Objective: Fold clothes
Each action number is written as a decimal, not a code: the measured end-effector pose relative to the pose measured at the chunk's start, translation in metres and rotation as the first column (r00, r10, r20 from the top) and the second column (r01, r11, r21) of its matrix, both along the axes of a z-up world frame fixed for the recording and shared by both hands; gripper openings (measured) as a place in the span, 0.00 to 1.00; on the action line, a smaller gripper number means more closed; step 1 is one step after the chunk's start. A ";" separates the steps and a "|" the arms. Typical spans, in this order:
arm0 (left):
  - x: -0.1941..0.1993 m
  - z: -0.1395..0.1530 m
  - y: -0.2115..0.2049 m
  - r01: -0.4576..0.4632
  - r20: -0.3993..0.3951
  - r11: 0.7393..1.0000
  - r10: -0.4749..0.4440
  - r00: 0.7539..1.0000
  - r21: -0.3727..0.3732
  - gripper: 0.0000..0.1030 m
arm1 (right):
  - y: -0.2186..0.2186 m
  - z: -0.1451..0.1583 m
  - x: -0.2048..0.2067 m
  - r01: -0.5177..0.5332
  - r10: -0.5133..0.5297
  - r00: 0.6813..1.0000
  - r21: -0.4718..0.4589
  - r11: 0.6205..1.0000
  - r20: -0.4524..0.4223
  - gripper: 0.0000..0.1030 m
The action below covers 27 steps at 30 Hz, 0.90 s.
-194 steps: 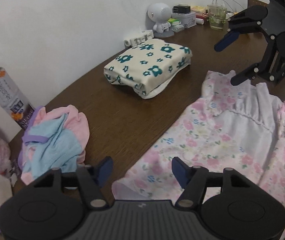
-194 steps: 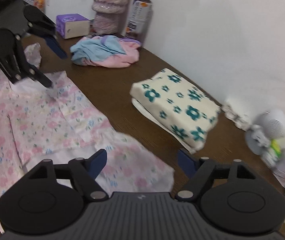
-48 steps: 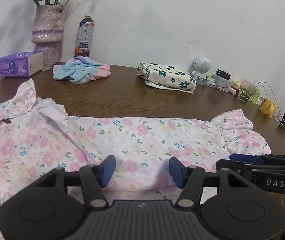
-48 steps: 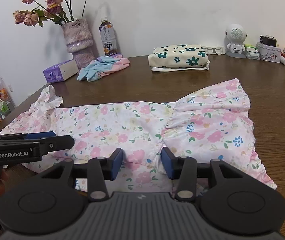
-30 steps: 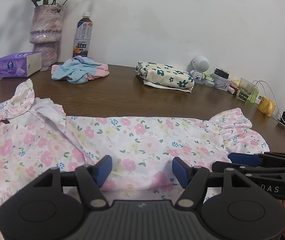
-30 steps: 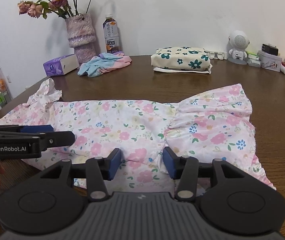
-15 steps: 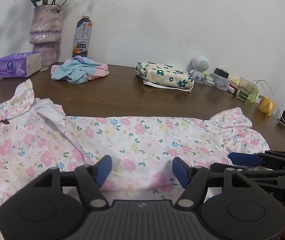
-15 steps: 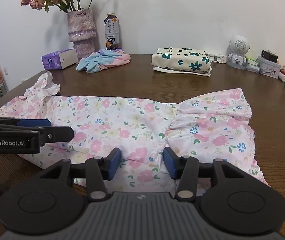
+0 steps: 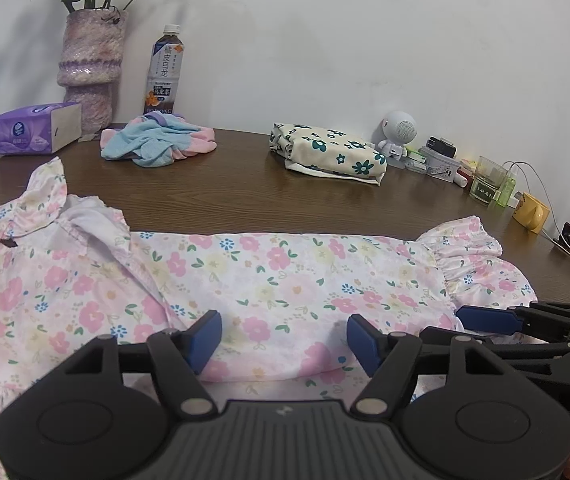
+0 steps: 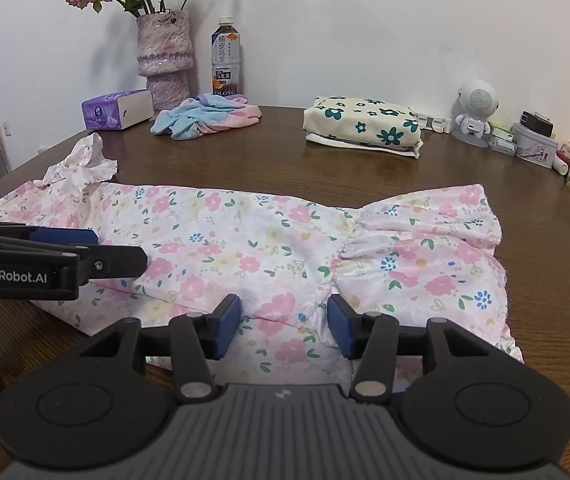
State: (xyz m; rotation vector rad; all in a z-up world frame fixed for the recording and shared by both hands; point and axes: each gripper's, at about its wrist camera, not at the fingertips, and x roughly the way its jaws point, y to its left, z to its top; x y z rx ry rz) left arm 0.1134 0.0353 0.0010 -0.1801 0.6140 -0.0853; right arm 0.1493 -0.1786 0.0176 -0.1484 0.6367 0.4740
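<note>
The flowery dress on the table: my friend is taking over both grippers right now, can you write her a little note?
Left gripper: open, jaws over the near fold of the floral dress, gripping nothing.
Right gripper: open, jaws over the dress near its gathered ruffle, gripping nothing.
The dress lies lengthwise on the wooden table, long side already folded in.
Done: a flower-print garment sits folded at the back.
Left: fold the dress shorter, then the crumpled pink and blue garment.

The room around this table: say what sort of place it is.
Probably a home living space, not a workshop: a wooden table against a white wall holds a vase of dried flowers, a tissue box and folded laundry.
</note>
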 end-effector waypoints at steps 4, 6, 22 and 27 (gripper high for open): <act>0.000 0.000 0.000 -0.002 0.000 1.000 0.002 1.000 0.001 0.66 | -0.005 0.000 0.000 0.005 -0.005 1.000 0.012 1.000 -0.001 0.40; 0.000 0.000 0.000 -0.002 0.000 1.000 0.002 1.000 0.001 0.66 | -0.008 0.001 0.001 0.005 -0.005 1.000 0.020 1.000 -0.002 0.38; 0.000 0.000 0.001 -0.004 0.000 1.000 0.004 1.000 0.004 0.66 | -0.051 0.001 0.005 0.090 -0.090 0.996 0.066 0.994 -0.013 0.31; -0.001 0.000 0.001 -0.004 0.000 1.000 0.004 1.000 0.006 0.66 | -0.067 0.000 0.007 0.121 -0.120 0.993 0.075 0.990 -0.022 0.31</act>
